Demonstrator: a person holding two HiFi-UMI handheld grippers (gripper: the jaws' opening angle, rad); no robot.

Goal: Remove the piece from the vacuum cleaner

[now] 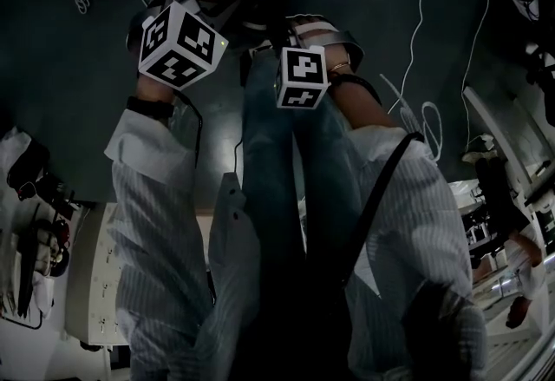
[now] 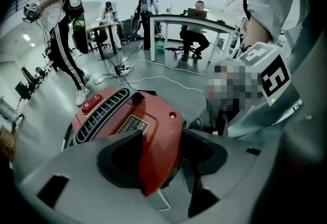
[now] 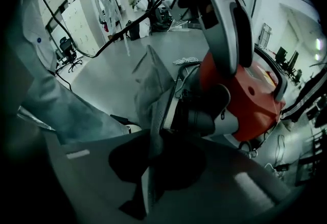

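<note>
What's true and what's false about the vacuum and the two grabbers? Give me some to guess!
1. The vacuum cleaner is red. True.
2. The right gripper is shut on a thin grey piece. True.
3. The left gripper is shut tight on nothing. False: its jaws stand wide apart, with the red vacuum cleaner between them.
4. The vacuum cleaner stands on a table. False: it sits on the floor.
</note>
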